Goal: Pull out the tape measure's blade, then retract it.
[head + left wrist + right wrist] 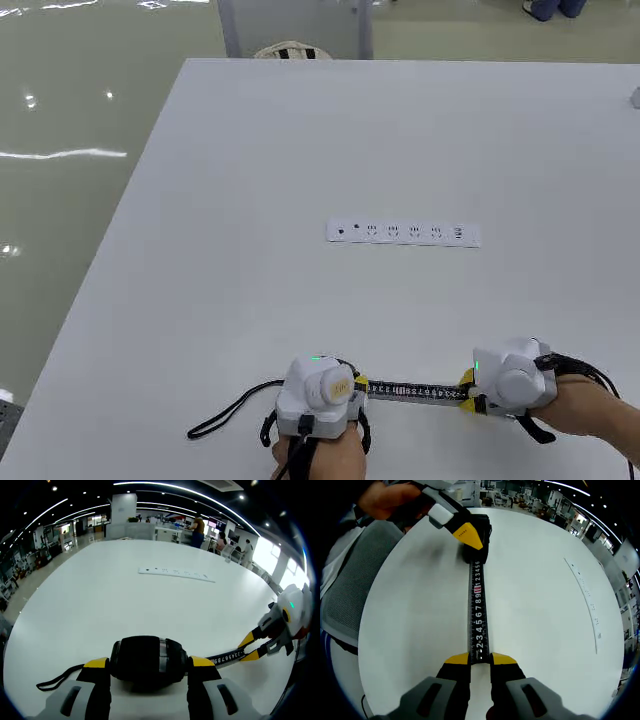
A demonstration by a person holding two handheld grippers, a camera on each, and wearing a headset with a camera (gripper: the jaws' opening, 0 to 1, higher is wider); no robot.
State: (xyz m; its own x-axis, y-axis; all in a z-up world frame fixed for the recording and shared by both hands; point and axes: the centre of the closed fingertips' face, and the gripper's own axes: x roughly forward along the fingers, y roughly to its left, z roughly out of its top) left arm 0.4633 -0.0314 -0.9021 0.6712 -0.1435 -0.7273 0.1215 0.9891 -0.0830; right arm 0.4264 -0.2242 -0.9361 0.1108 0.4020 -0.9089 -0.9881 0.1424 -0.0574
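Note:
A black tape measure case sits on the white table, clamped between the yellow-tipped jaws of my left gripper. In the head view that left gripper is at the near edge. The black blade with white numbers runs out of the tape measure case across the table. My right gripper is shut on the blade's end. From above, the blade spans between both grippers, with the right gripper on the right. A black wrist strap trails left from the case.
A white power strip lies flat in the middle of the table. The table's left edge drops to a shiny floor. A chair back stands beyond the far edge. People sit at desks far off.

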